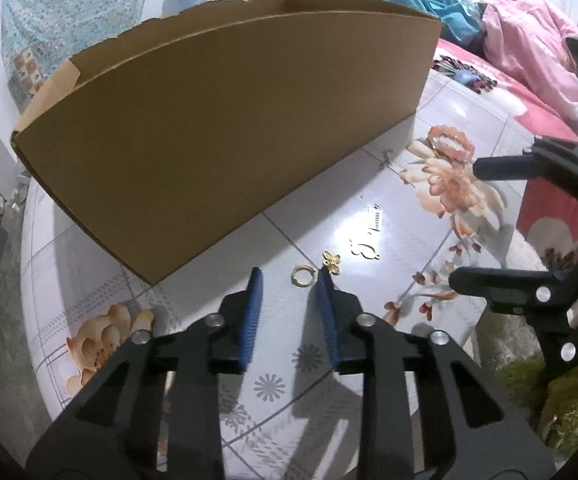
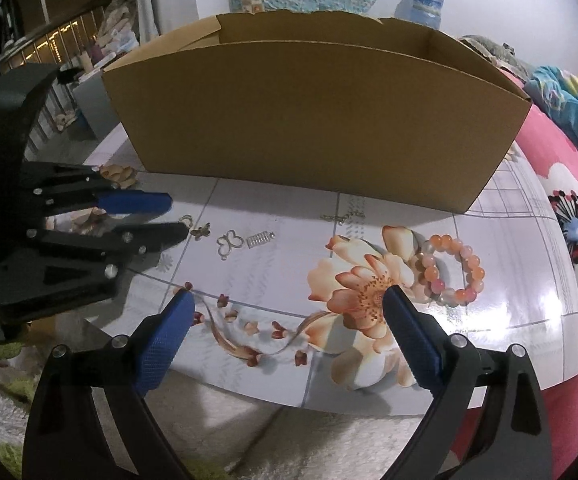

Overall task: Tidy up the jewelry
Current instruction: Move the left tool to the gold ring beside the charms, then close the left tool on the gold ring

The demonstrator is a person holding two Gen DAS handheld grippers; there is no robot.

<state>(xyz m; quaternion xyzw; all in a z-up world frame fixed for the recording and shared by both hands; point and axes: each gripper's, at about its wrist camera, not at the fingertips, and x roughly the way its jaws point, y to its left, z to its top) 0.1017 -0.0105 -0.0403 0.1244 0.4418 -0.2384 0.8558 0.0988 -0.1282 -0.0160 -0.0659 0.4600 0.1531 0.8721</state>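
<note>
Between parted left gripper [image 1: 289, 276] pads: ring [image 1: 302, 274] (seemingly untouched).

Your two grippers share a livery: the left gripper [image 1: 289, 276] and right gripper [image 2: 287, 300] are matte black with ridged royal-blue pads and silver pivot pins. Beneath them, the tabletop [image 2: 273, 200] is glossy white, crossed by pale grey grid lines and printed with peach-and-orange blossoms and small maroon buds. The cardboard box [image 2: 309, 120] is plain tan-brown. Before you lie a gold ring [image 1: 302, 276], a gold butterfly charm [image 1: 331, 262], a silvery butterfly outline [image 2: 229, 244] and a bead bracelet [image 2: 453, 270] in orange, peach and pink. The bedding [image 2: 569, 220] is hot pink with white, red and blue flowers.
</note>
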